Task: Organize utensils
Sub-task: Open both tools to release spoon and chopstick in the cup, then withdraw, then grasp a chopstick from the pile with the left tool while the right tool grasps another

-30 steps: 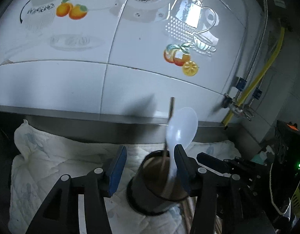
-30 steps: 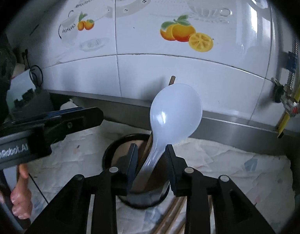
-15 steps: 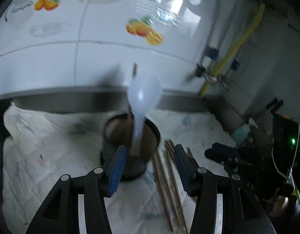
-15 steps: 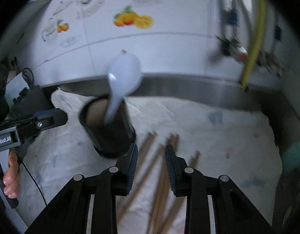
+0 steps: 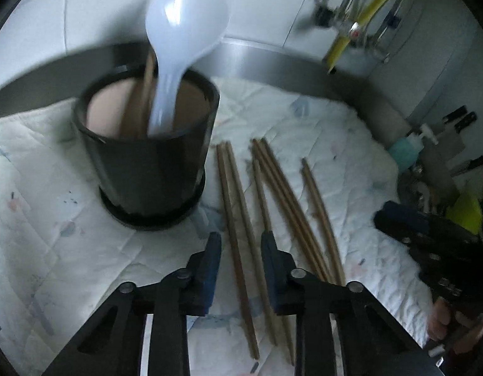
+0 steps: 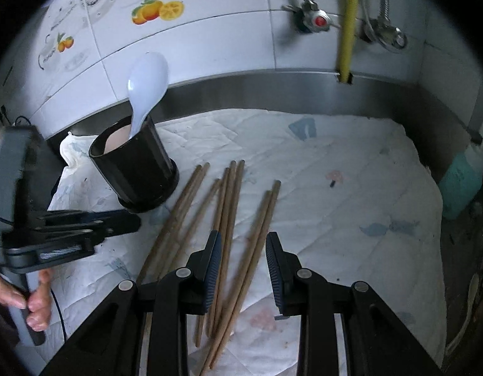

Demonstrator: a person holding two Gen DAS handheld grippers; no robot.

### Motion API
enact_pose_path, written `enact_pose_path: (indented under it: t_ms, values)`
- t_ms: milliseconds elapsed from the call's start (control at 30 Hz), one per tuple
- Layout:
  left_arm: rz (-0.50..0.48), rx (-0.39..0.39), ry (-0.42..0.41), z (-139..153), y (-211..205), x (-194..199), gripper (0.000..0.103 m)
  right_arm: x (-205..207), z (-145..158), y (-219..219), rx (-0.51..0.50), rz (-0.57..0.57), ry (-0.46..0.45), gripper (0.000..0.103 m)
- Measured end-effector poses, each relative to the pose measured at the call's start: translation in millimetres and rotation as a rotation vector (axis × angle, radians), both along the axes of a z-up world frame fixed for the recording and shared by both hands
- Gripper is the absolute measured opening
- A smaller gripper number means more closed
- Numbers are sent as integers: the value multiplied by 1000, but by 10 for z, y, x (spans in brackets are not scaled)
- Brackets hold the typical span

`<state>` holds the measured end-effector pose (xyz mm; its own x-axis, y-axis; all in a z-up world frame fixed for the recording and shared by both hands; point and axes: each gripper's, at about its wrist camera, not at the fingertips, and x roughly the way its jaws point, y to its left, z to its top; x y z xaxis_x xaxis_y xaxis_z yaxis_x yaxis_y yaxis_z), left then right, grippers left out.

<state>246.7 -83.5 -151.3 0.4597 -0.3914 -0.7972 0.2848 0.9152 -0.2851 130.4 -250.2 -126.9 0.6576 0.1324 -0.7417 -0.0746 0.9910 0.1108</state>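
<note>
Wooden chopsticks [image 5: 238, 238] lie between our narrowing, unclenched left claw [image 5: 241, 260]; black holder [image 5: 147, 163] stands far-left; right claw [image 6: 243, 260] released.

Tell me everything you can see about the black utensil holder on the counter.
The black utensil holder is a glossy, dark, round cup, likely plastic, with a wider base ring and a pale pinkish inside. It stands upright on the white quilted cloth, near the steel ledge under the tiled wall. A white plastic spoon stands in it, bowl up, beside at least one brown chopstick. The loose chopsticks lie on the cloth to its right in both views. Neither gripper touches it.
</note>
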Motion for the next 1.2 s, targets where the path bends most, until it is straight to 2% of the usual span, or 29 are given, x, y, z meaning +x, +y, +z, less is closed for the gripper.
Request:
enact_pose_path:
  t_ms: [67,200,633,1000,1200]
  values:
    - [5,4,34,-104,-41,75,21,1,-17,-24,3,-8,4,32]
    - [11,18,51,-240,-117,230,20,23,-63,-59,17,-18,19,32]
    - [32,49,74,-474,-213,576,19,122,-265,-107,48,-38,60,28]
    - [19,109,36,-483,-327,606,8,253,-371,-203,72,-59,91,19]
    - [24,107,28,-471,-328,574,8,379,-456,-218,114,-70,118,14]
